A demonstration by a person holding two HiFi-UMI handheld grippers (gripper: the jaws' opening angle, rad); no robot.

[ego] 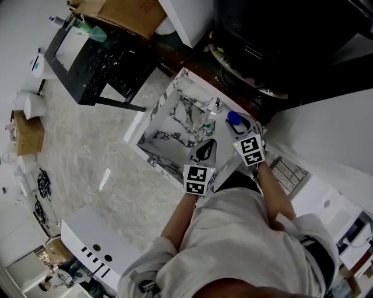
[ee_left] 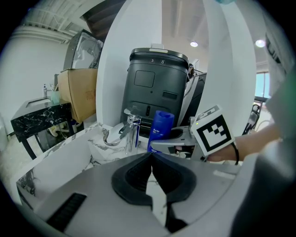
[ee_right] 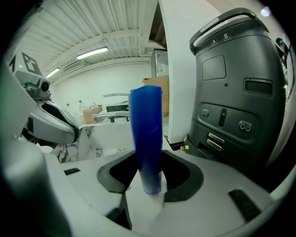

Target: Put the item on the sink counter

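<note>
A blue bottle (ee_right: 146, 129) stands upright between the jaws of my right gripper (ee_right: 149, 159), and the pads press on its lower part. In the left gripper view the same bottle (ee_left: 160, 127) sits at the back of the marble sink counter (ee_left: 99, 148), just right of the chrome faucet (ee_left: 129, 132); whether its base rests on the counter is hidden. In the head view the bottle (ego: 233, 119) is at the sink's far right corner with the right gripper (ego: 239, 125) on it. My left gripper (ee_left: 151, 157) is shut and empty, hovering over the basin (ego: 175, 125) to the left.
A tall dark grey machine (ee_left: 157, 88) stands right behind the counter, next to a white pillar (ee_left: 115, 55). A black marble table (ego: 93, 58) and a cardboard box (ego: 122, 11) are further off to the left. A white box (ego: 93, 244) lies on the floor nearby.
</note>
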